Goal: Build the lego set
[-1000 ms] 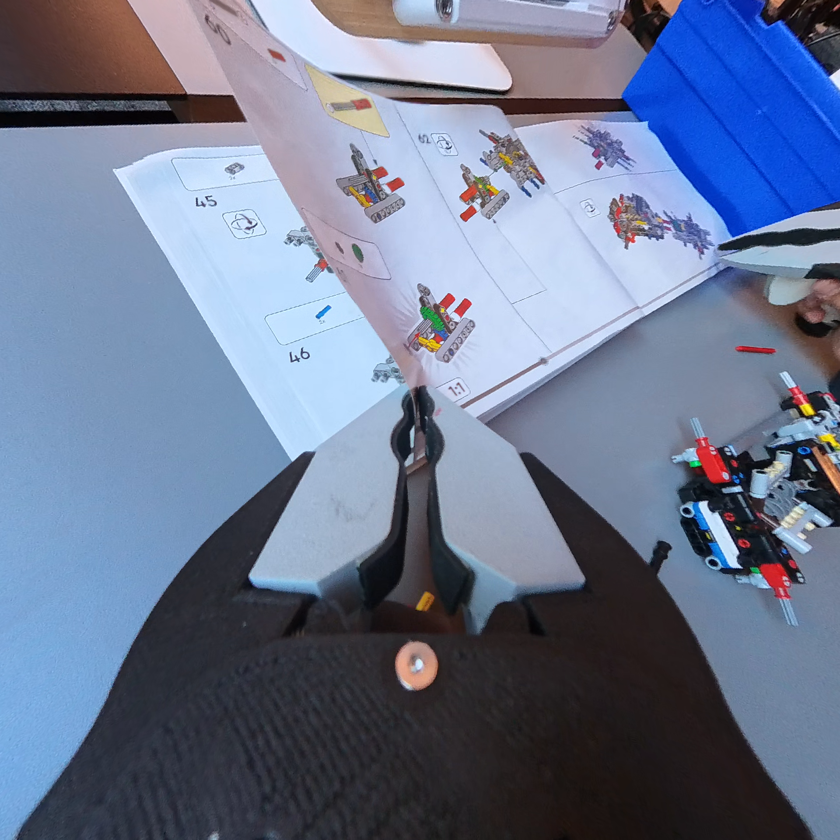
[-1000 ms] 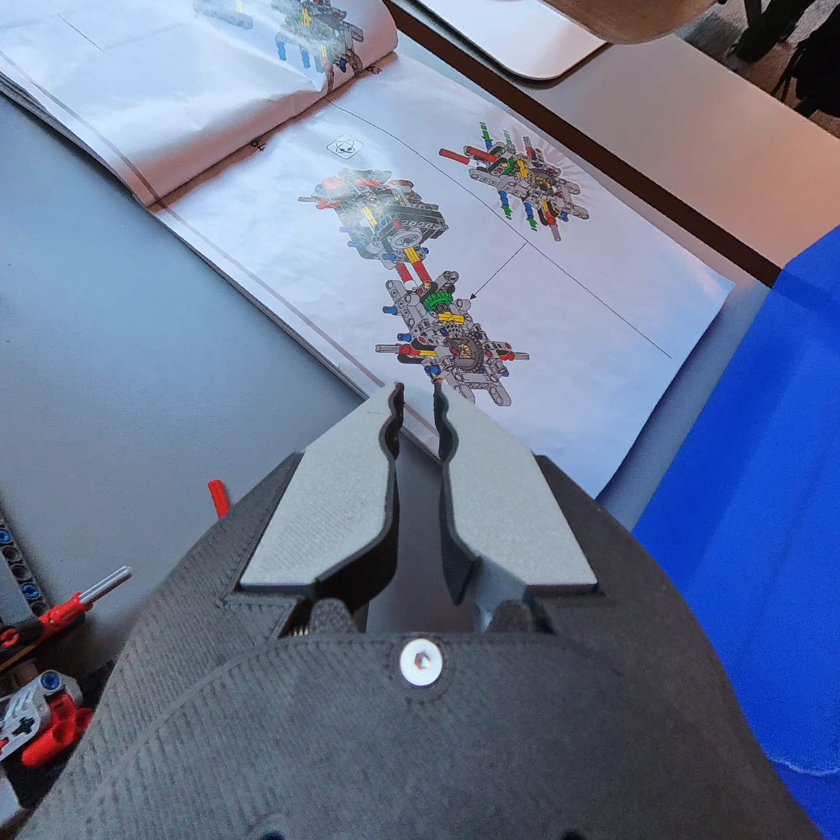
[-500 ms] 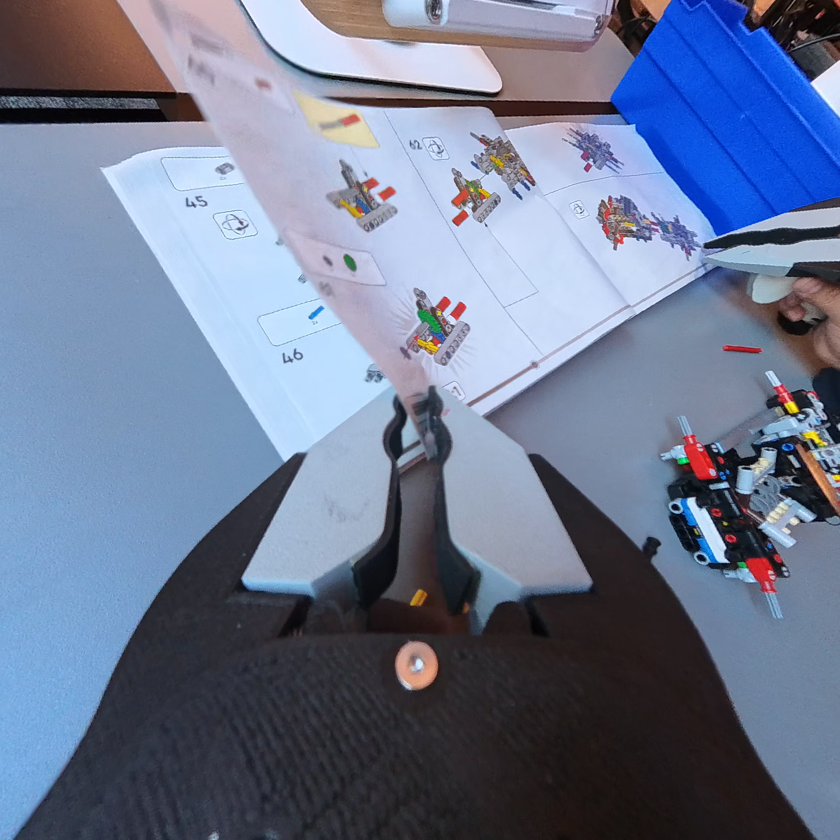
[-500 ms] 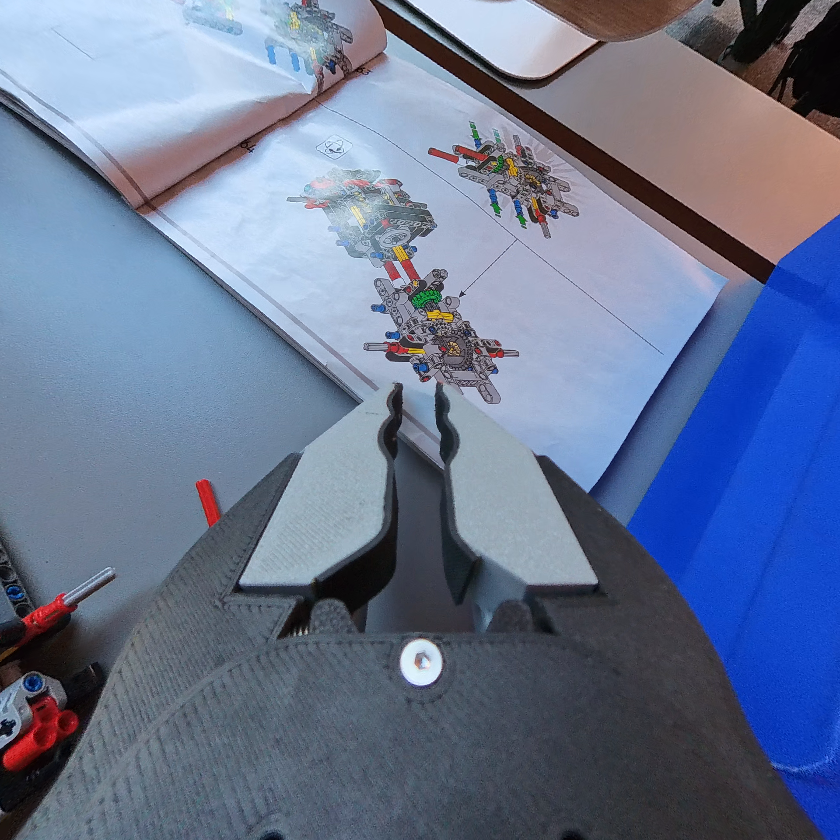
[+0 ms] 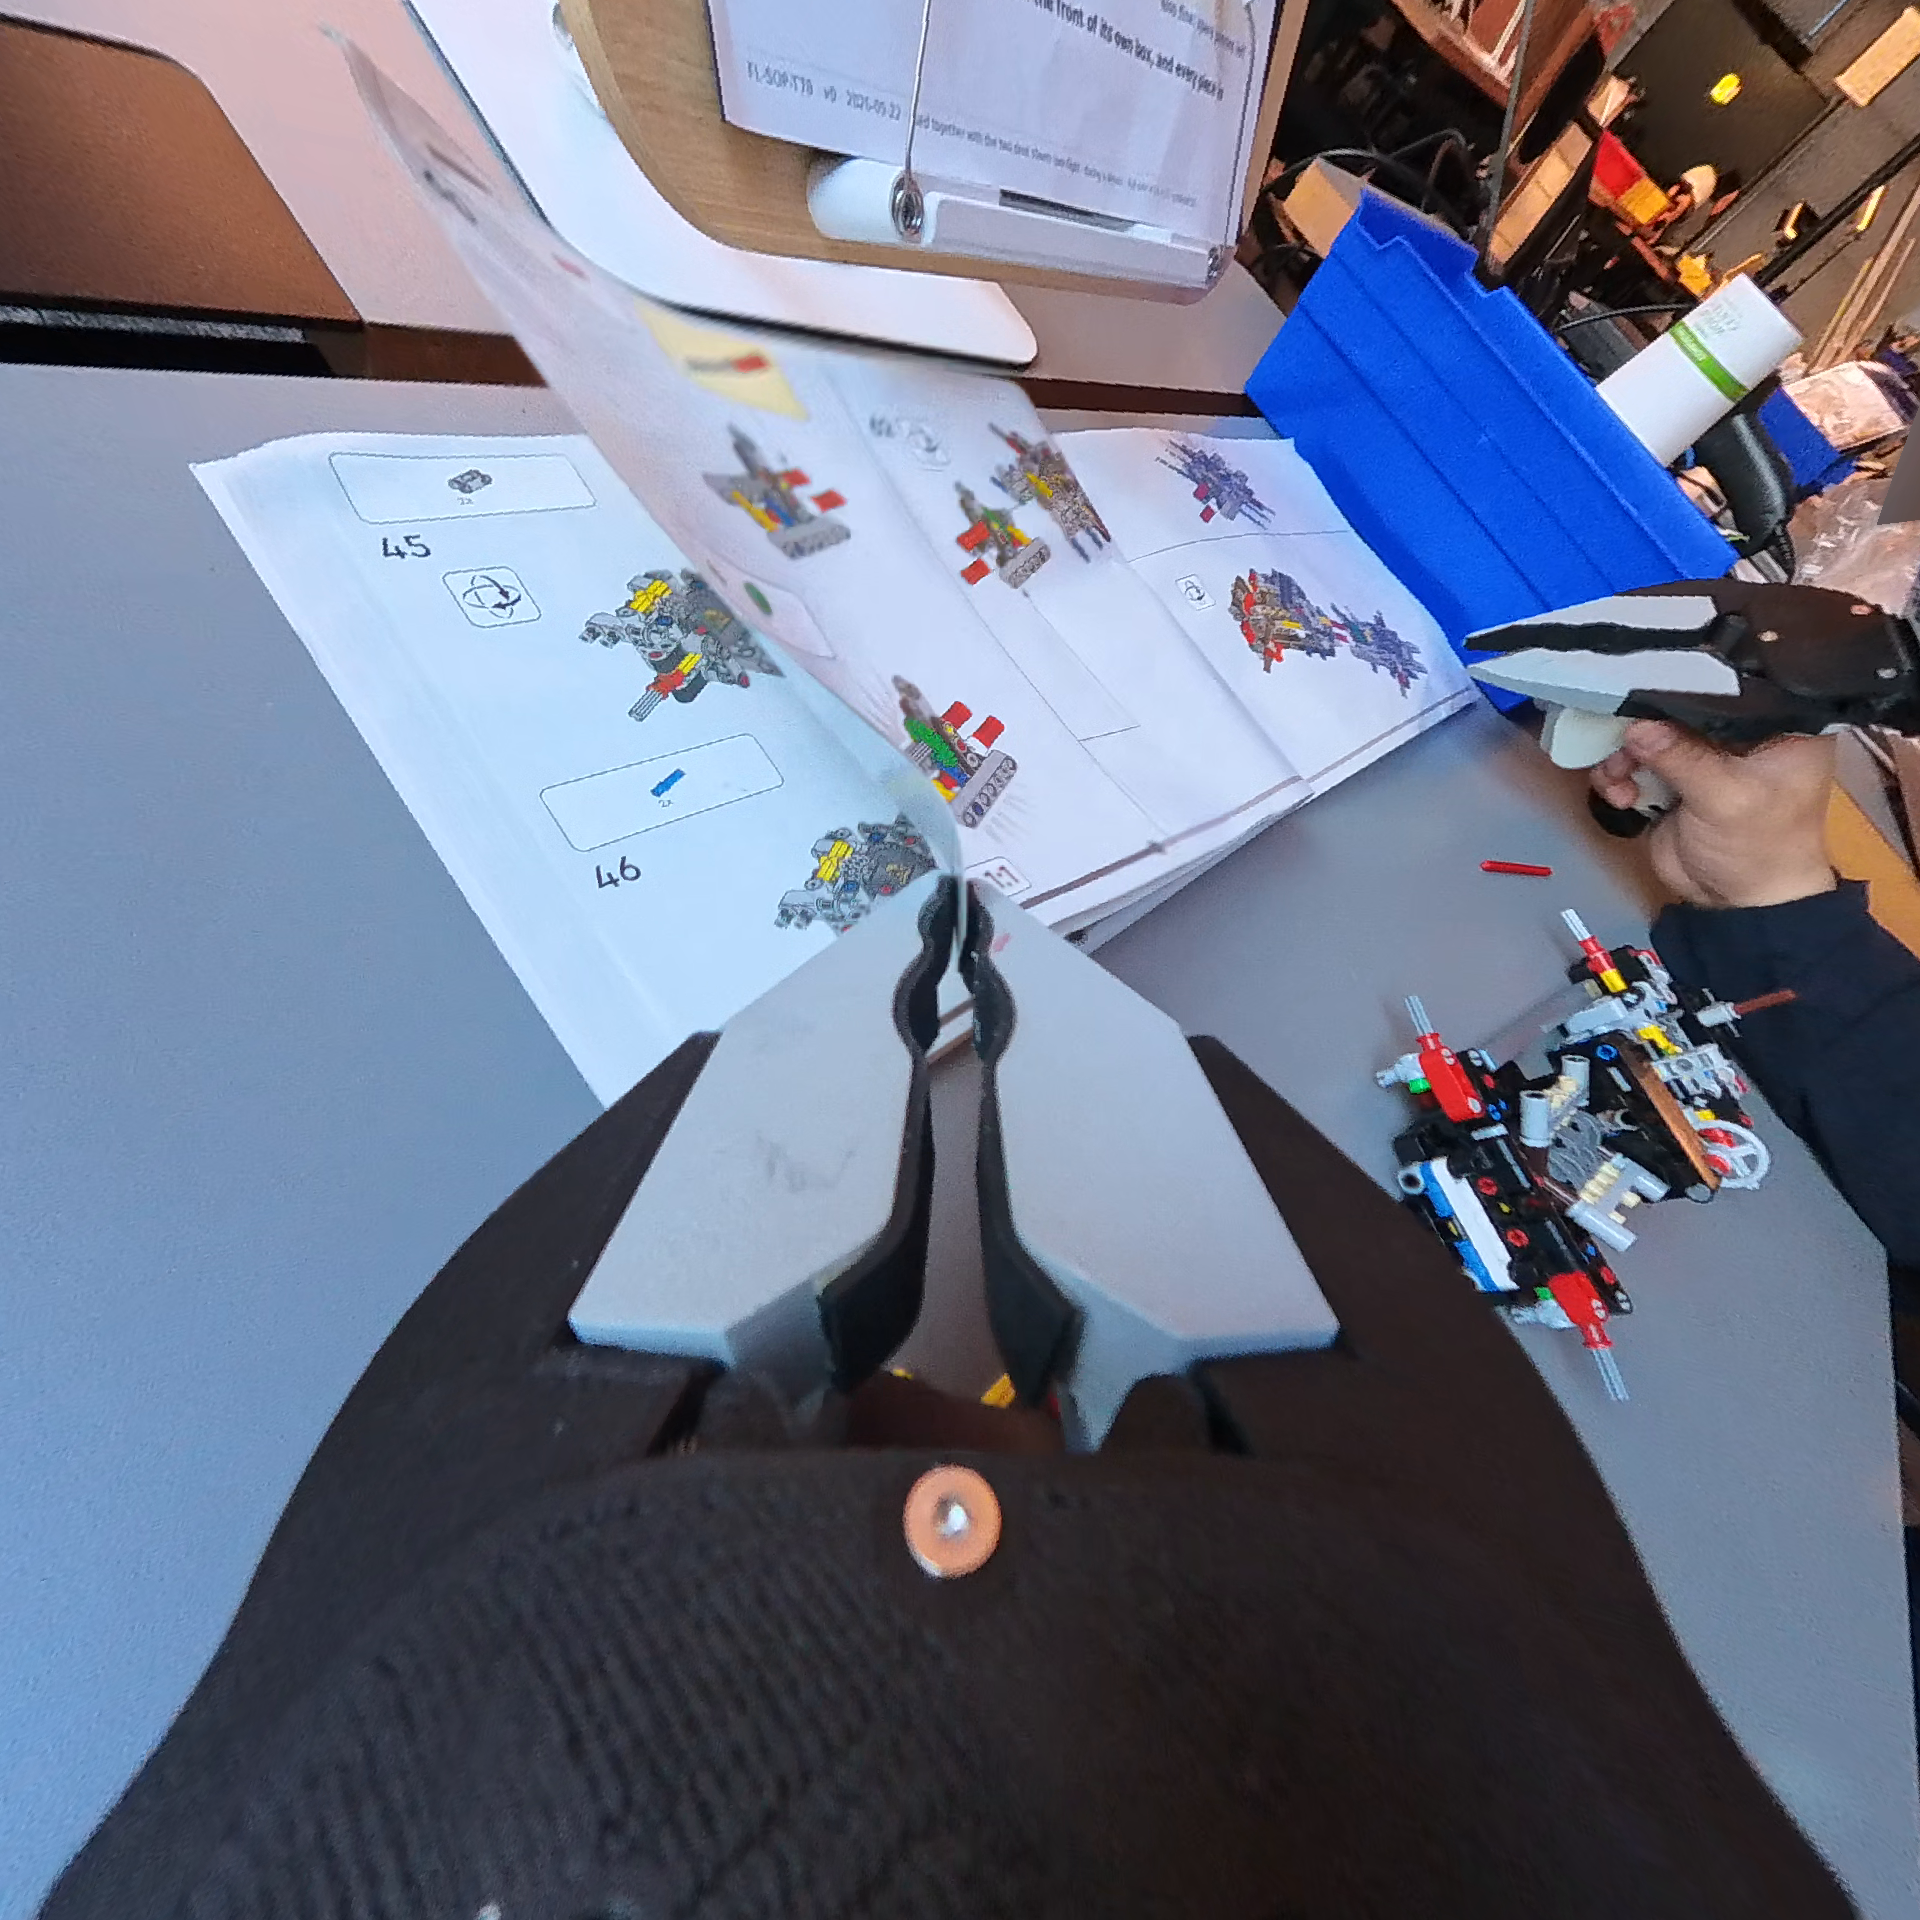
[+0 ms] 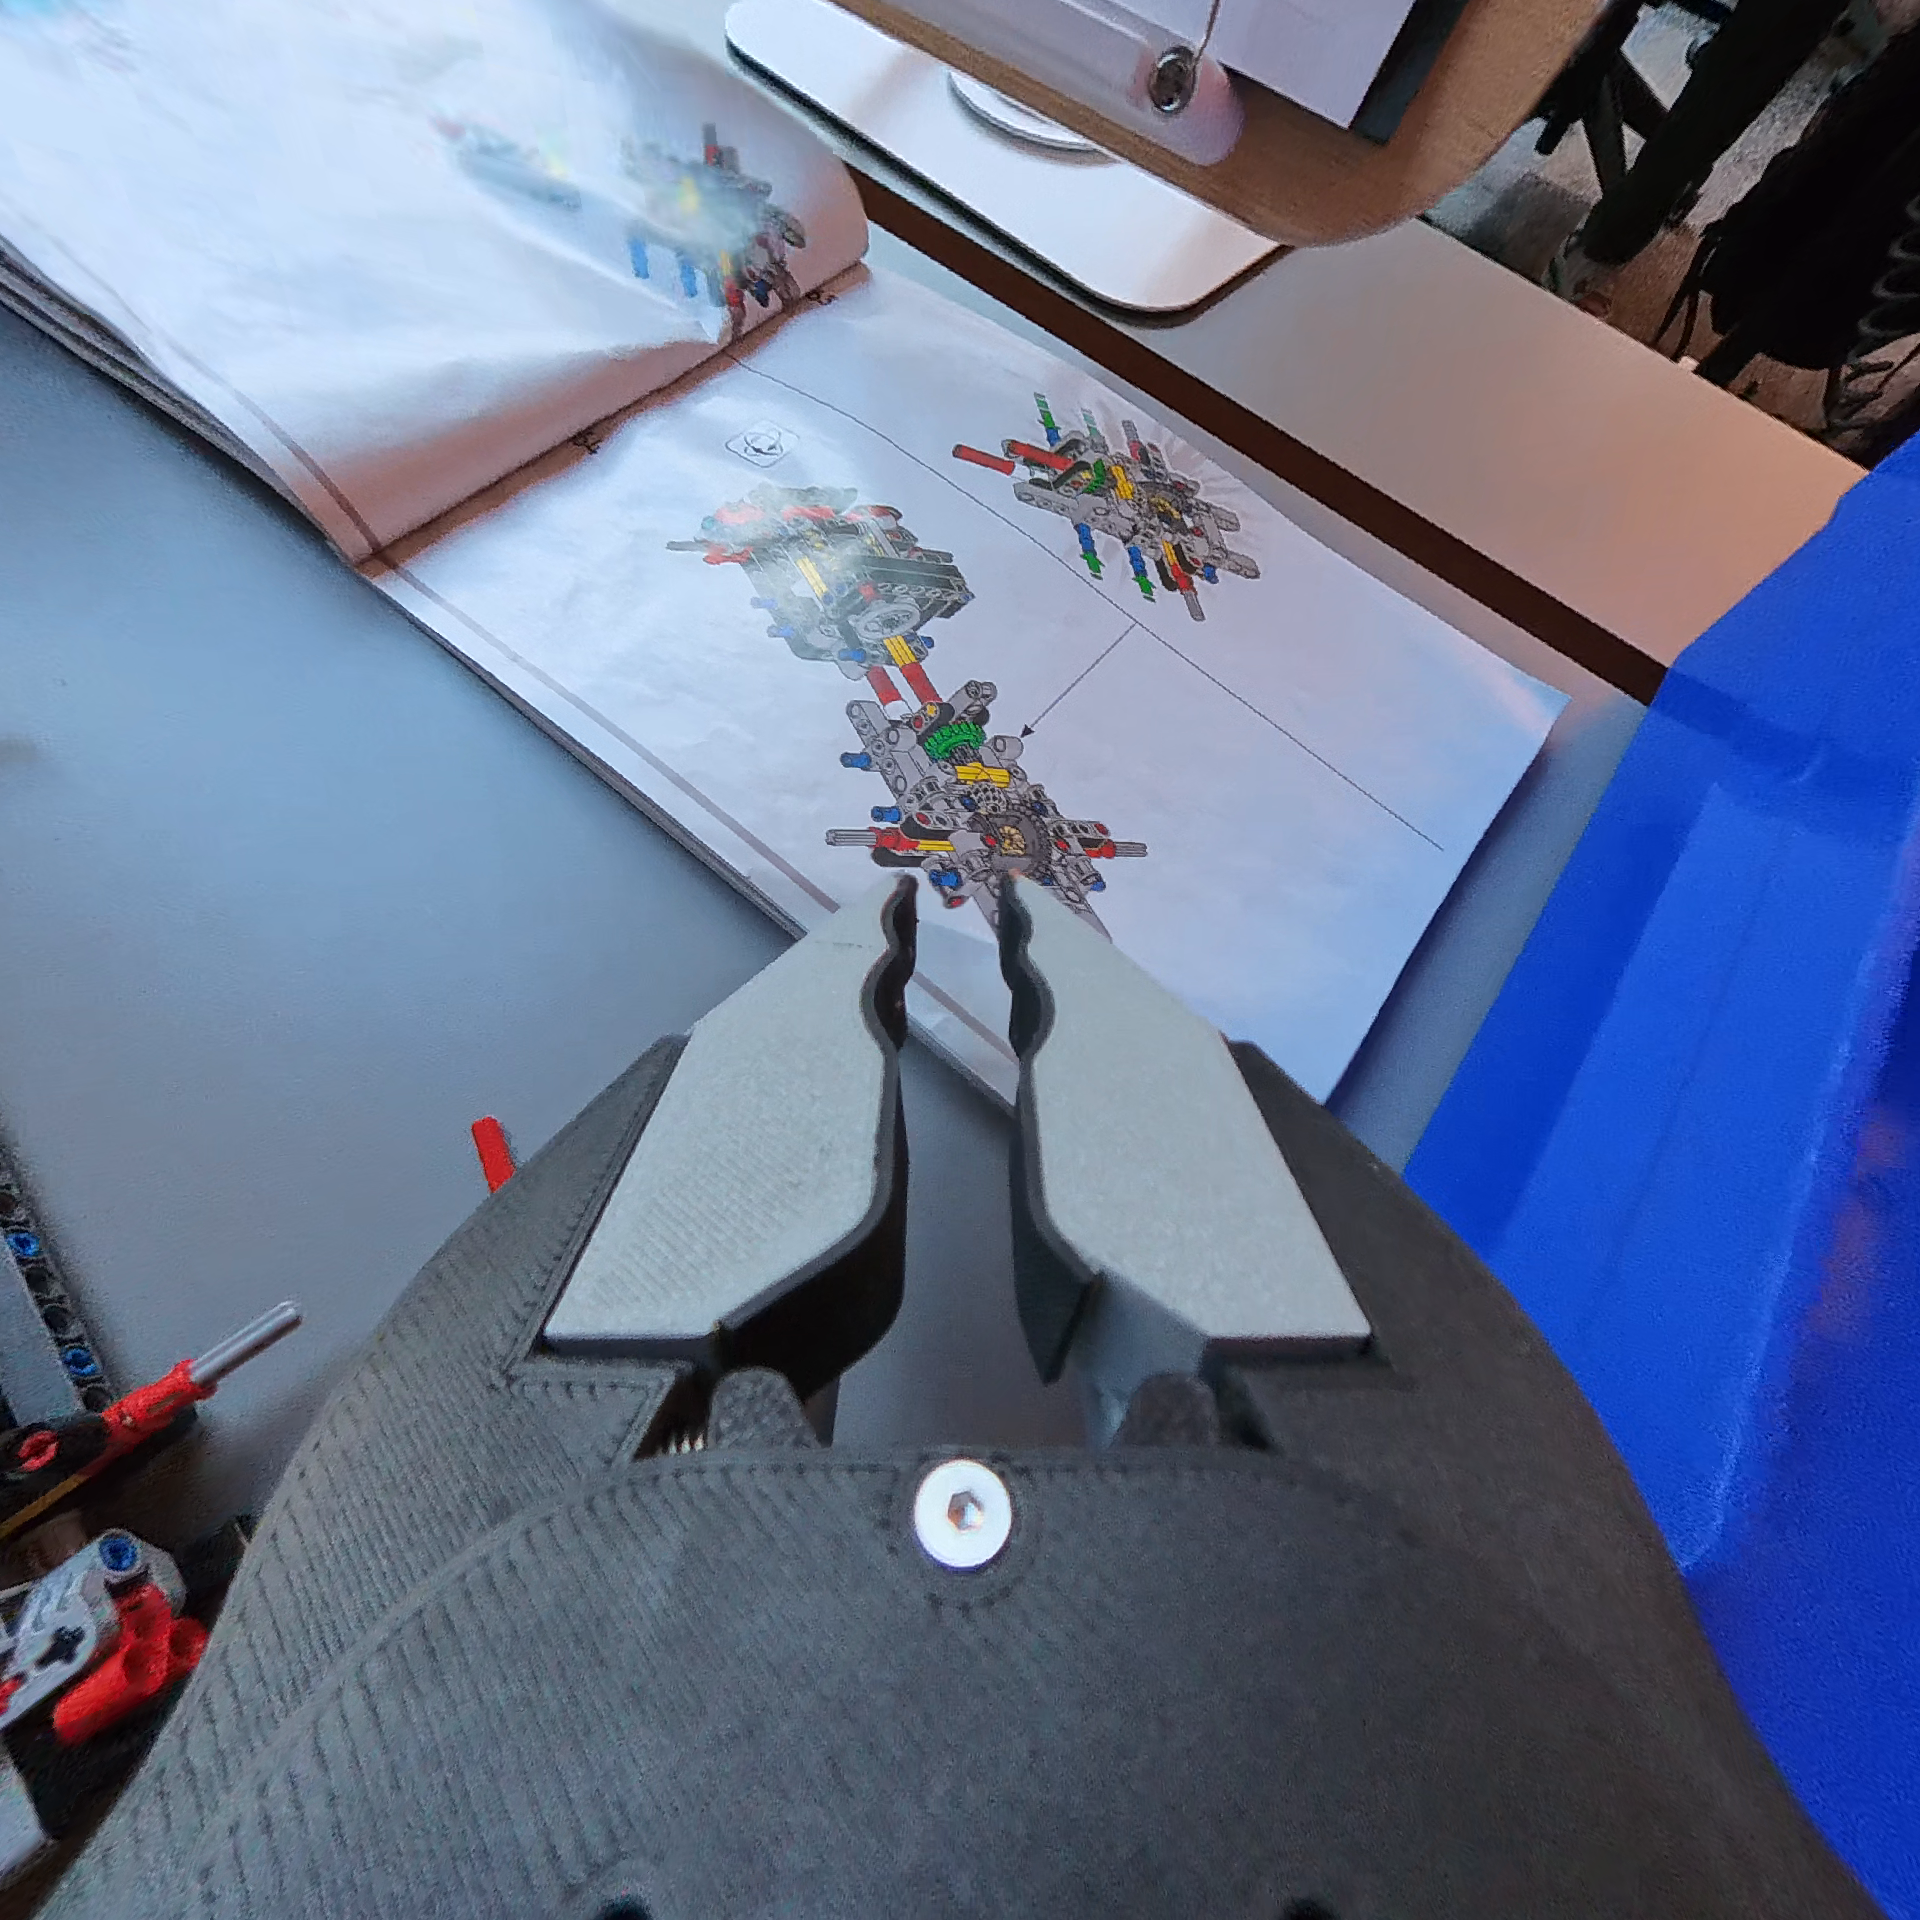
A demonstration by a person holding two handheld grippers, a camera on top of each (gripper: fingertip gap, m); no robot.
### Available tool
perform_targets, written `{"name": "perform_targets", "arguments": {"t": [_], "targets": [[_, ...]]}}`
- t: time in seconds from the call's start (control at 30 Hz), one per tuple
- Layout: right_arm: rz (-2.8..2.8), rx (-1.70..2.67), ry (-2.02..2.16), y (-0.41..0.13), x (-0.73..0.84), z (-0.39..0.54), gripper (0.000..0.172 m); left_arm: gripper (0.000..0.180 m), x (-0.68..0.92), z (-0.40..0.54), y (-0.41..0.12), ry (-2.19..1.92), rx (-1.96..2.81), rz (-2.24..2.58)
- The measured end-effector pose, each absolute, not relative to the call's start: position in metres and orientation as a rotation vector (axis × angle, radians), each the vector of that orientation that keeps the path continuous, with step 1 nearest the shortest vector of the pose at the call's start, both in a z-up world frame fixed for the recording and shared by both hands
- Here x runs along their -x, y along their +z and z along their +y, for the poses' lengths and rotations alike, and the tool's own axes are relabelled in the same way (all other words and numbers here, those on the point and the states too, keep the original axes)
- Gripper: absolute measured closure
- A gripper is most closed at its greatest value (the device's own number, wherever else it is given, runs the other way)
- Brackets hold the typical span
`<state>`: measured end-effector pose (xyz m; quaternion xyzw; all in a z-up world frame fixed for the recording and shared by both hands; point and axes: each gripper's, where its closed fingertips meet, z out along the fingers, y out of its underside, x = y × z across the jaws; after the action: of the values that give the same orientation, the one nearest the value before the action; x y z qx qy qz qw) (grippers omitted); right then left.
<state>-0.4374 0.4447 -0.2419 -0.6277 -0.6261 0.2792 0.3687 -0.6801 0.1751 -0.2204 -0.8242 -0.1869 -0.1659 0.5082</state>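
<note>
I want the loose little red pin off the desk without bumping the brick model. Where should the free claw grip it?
Judging by its pose, grip the red pin at mid-length, across its thin width, coming straight down. It lies flat on the grey desk, apart from the brick model, nearest the right claw.

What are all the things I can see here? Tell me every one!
Open paper instruction booklet: one, white with coloured pictures, flat on the table.
Lifted booklet page: one, white, curling up, its corner pinched in the left gripper.
Half-built brick model: one, black, grey and red, right of the booklet.
Small loose red pin: one, on the table by the model.
Blue plastic bin: one, beyond the booklet's right edge.
Wooden document stand: one, behind the booklet.
Grey table: one.
Left gripper: grey fingers shut on the page.
Right gripper: fingers apart, empty, over the booklet.
Person's hand: one, holding the right gripper.
</note>
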Motion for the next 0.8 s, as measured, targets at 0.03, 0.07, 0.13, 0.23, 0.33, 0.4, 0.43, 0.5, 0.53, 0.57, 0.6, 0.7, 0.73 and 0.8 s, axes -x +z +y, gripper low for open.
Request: {"name": "perform_targets", "arguments": {"t": [0.03,0.07,0.13,0.23,0.33,0.4,0.43,0.5,0.53,0.57,0.6,0.7,0.73,0.8], "targets": [[-1.612,1.606,0.72,-0.242,0.438,0.442,0.159,0.18,0.679,0.176,-0.219,-0.398,1.979,-0.441],[-1.62,1.597,0.737,-0.24,0.44,0.438,0.157,0.18,0.677,0.177,-0.218,-0.399,1.972,-0.429],[-1.626,1.572,0.819,-0.232,0.447,0.423,0.155,0.18,0.672,0.18,-0.211,-0.409,1.937,-0.391],[-1.61,1.523,1.051,-0.202,0.468,0.389,0.148,0.18,0.662,0.187,-0.2,-0.393,1.893,-0.305],[-1.673,1.477,1.227,-0.171,0.496,0.349,0.14,0.18,0.649,0.194,-0.196,-0.304,1.902,-0.2],[-1.75,1.479,1.288,-0.154,0.517,0.324,0.135,0.18,0.638,0.2,-0.194,-0.243,1.913,-0.125],[-1.79,1.49,1.315,-0.148,0.528,0.311,0.131,0.18,0.632,0.203,-0.193,-0.216,1.918,-0.09],[-1.859,1.512,1.375,-0.139,0.549,0.288,0.129,0.18,0.621,0.208,-0.194,-0.169,1.933,-0.03],[-1.871,1.522,1.399,-0.137,0.56,0.28,0.129,0.18,0.617,0.21,-0.196,-0.148,1.943,-0.006],[-1.878,1.54,1.406,-0.137,0.571,0.274,0.13,0.18,0.613,0.212,-0.197,-0.128,1.952,0.017],[-1.883,1.562,1.404,-0.139,0.581,0.27,0.13,0.18,0.61,0.214,-0.199,-0.108,1.961,0.036],[-1.868,1.66,1.467,-0.147,0.602,0.261,0.131,0.18,0.602,0.217,-0.202,-0.06,1.978,0.085],[-1.851,1.685,1.52,-0.148,0.606,0.257,0.132,0.18,0.6,0.217,-0.202,-0.046,1.98,0.097],[-1.806,1.734,1.573,-0.149,0.612,0.258,0.136,0.18,0.597,0.218,-0.202,-0.027,1.984,0.114]]}}
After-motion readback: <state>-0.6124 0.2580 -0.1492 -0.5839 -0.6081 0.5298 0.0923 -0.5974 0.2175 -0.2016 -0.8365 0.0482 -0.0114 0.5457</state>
